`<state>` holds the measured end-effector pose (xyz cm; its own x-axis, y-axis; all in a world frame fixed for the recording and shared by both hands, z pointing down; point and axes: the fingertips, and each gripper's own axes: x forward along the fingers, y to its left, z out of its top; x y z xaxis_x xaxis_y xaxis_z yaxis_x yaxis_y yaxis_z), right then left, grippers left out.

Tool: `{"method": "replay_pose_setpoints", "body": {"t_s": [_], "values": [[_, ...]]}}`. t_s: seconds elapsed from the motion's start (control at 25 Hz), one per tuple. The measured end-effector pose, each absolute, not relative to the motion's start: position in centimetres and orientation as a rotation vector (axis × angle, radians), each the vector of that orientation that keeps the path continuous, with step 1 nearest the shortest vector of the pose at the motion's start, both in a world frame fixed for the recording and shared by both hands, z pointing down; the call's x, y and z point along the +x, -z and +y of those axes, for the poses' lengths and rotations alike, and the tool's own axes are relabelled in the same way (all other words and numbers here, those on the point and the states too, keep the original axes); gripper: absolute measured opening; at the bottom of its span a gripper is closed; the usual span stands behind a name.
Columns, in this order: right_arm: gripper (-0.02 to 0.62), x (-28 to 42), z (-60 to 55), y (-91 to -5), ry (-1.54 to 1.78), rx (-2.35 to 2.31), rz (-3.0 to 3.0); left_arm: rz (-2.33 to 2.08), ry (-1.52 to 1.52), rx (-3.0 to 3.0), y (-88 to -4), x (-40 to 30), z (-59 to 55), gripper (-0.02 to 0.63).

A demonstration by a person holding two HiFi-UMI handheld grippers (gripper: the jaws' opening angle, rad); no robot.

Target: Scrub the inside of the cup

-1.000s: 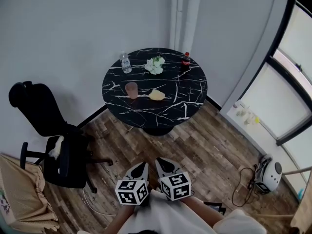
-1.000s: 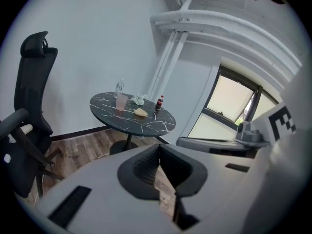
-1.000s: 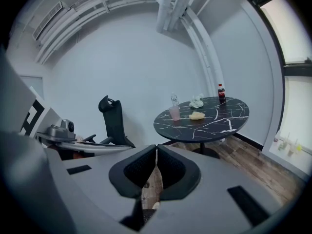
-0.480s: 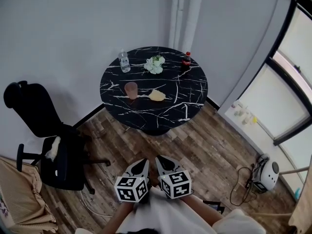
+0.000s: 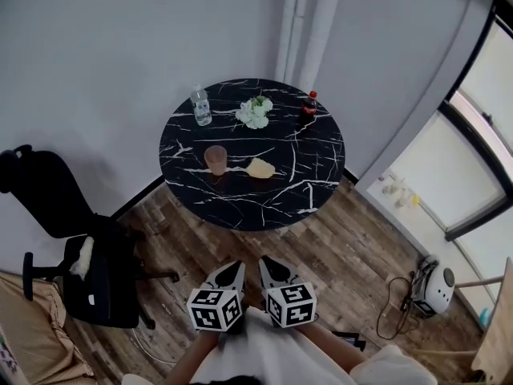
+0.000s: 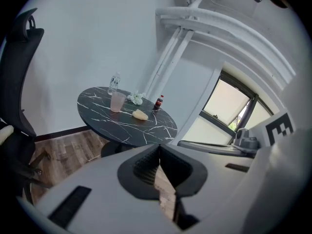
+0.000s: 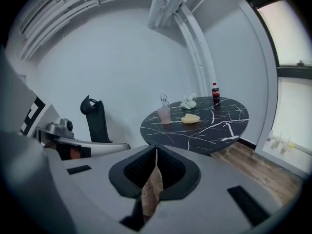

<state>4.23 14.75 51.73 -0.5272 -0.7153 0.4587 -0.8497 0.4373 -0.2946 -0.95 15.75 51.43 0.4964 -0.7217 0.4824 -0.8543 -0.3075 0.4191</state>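
A round black marbled worktop (image 5: 264, 203) is seen at 12 o'clock from the two grippers, well apart from them across a wooden floor (image 5: 337, 255). The cup (image 5: 216, 160), translucent pink, is set upright on the worktop at about 9 o'clock from its centre. Its long axis is vertical and its mouth is pointed up. A yellow sponge (image 5: 260, 168) is laid near the cup, at 3 o'clock from it and apart from it.

Along the far edge, a water bottle (image 5: 200, 106) is placed at 11 o'clock, a small bunch of white flowers (image 5: 256, 112) at 12 o'clock and a cola bottle (image 5: 309, 108) at 1 o'clock. A black office chair (image 5: 72, 239) is seen at 8 o'clock from the worktop.

The left gripper (image 5: 235, 266) and the right gripper (image 5: 264, 261) are held side by side low in the head view, both pointed toward the worktop. In the left gripper view the jaws are closed tip to tip, with nothing gripped. In the right gripper view the jaws are likewise closed and nothing is held. The cup (image 6: 117, 101) is seen far beyond the left gripper (image 6: 159, 147), and the same cup (image 7: 164, 115) is seen far beyond the right gripper (image 7: 156, 147).
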Motion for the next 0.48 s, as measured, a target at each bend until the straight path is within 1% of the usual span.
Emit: {"method": "replay_pose_setpoints", "body": {"t_s": [0.48], "values": [[0.035, 1.4, 8.5, -52.3, -0.758, 1.427, -2.353, -1.247, -0.268, 2.125, -51.2, -5.1, 9.1, 0.009]]}}
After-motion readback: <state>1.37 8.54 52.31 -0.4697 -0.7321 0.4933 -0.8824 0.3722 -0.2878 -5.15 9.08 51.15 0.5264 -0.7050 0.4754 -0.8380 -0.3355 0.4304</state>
